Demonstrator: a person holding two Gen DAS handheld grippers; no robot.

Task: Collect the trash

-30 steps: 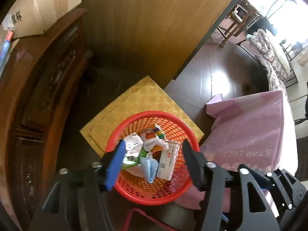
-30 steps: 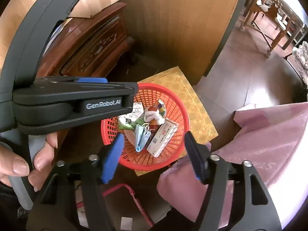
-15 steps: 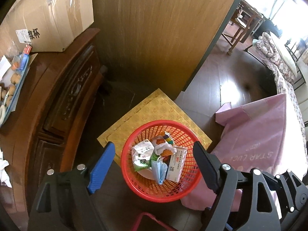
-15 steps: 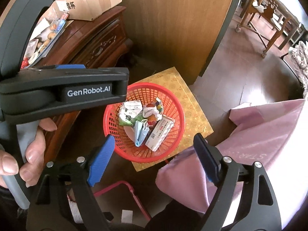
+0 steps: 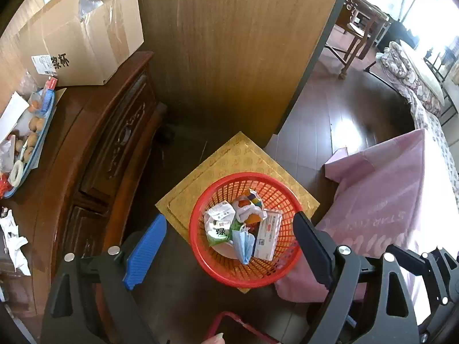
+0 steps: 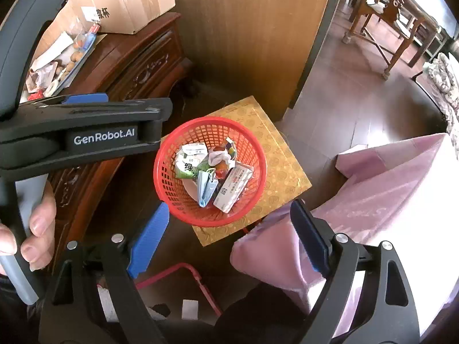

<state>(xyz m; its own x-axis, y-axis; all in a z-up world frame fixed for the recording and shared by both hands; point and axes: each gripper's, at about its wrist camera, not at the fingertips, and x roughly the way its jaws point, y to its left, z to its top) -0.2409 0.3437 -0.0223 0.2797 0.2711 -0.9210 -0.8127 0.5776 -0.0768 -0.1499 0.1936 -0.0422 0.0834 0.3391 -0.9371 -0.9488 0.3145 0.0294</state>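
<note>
Both tools hang over the red basket (image 5: 200, 253), nothing gripped. The left tool (image 5: 226, 246) is spreading its jaws, already wide, basket showing between them lower centre. The right tool (image 6: 229, 235) stands wide and empty too. Trash sits inside the basket: a blue face mask (image 6: 207, 187), a white box (image 6: 233, 190), crumpled wrappers (image 6: 190, 157). The basket rests on a gold board (image 6: 282, 172), centre frame

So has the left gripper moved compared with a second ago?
Yes. The left gripper has pulled up and away from the red basket, which looks smaller between its opening, empty jaws.
</note>
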